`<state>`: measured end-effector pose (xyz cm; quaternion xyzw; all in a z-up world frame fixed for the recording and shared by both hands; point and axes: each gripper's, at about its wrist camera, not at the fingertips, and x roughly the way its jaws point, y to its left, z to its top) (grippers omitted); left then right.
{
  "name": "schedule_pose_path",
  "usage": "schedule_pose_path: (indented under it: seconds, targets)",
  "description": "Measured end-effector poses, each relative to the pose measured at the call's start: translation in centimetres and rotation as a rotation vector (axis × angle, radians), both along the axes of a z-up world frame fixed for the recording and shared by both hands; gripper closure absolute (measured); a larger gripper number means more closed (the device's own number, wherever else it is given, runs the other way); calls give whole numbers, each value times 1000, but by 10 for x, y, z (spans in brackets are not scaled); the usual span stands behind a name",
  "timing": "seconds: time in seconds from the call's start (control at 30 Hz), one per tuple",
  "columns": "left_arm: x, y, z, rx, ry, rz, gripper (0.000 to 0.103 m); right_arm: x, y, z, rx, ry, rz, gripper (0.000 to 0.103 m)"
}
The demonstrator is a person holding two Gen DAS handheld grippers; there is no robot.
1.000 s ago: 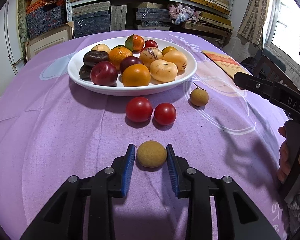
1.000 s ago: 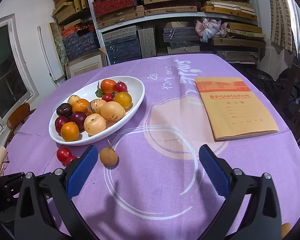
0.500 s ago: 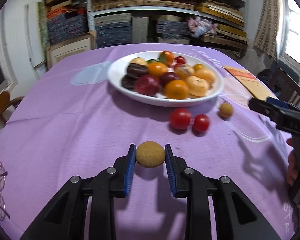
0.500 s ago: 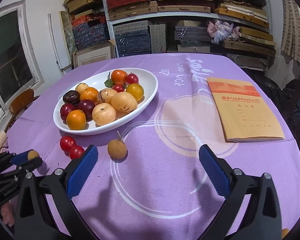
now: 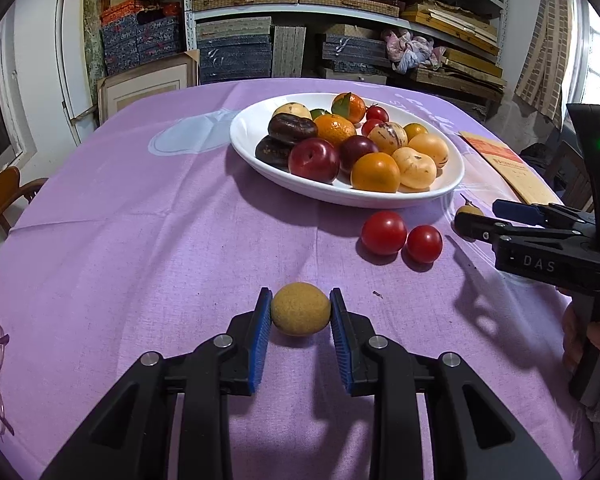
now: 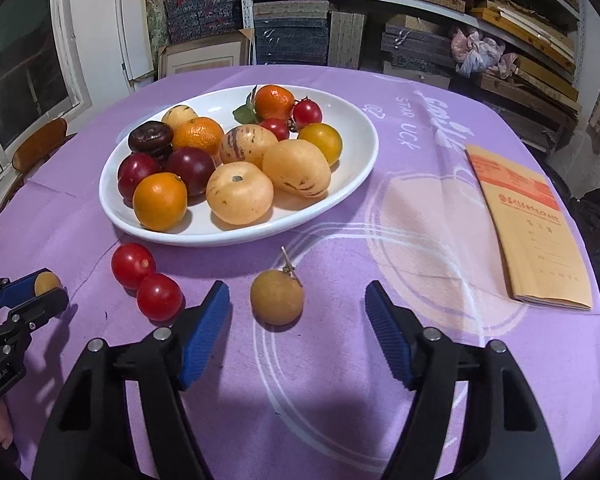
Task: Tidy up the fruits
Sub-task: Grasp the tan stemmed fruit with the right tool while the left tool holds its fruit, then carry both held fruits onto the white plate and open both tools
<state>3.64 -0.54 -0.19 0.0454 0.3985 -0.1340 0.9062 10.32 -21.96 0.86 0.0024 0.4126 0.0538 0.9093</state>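
Left gripper (image 5: 300,312), low centre of the left wrist view: clenched on a round tan fruit (image 5: 300,309), blue pads pressing both of its sides, fruit just above the purple tablecloth (image 5: 148,240) with a shadow beneath it. Same fruit visible at the far left edge of the right wrist view, pinched in the blue tips.

Right gripper (image 6: 298,312), bottom centre of the right wrist view: jaws just been closing, not yet touching anything. Between them, nearer the left pad, a small brown fruit with a stem (image 6: 277,297), resting on the cloth with gaps on both sides.

Upper centre of both views: white oval plate (image 6: 352,168) piled with oranges, plums, pale yellow striped fruits, dark brown fruits and cherry tomatoes. Just below the plate's near rim, lower left in the right wrist view: two red tomatoes (image 6: 146,282) touching each other on the cloth, just beside the left pad of the right gripper.

Right side of the right wrist view: tan booklet (image 6: 528,224) lying flat, well apart from the plate. Right edge of the left wrist view: part of a hand (image 5: 592,344) around the right gripper's handle.
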Motion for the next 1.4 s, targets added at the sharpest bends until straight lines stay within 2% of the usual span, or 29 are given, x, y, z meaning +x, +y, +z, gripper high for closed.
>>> schedule_pose_path:
  seconds: [0.07, 0.23, 0.37, 0.47, 0.87, 1.13, 1.4]
  targets:
    - [0, -1, 0, 1, 2, -4, 74, 2, 2, -3, 8, 20, 15, 51]
    - [0, -1, -1, -2, 10, -5, 74, 1, 3, -3, 19, 25, 21, 56]
    - [2, -1, -2, -5, 17, -4, 74, 0, 3, -3, 25, 29, 29, 69]
    - [2, -1, -2, -6, 21, -3, 74, -1, 4, -2, 29, 27, 35, 75]
    - [6, 0, -5, -13, 38, 8, 74, -11, 1, 3, 44, -2, 43, 76]
    - [-1, -5, 6, 31, -43, 40, 74, -27, 0, 23, 69, -56, 42, 76]
    - [1, -9, 20, 25, -82, 53, 74, -37, -2, 41, 86, -90, 31, 76]
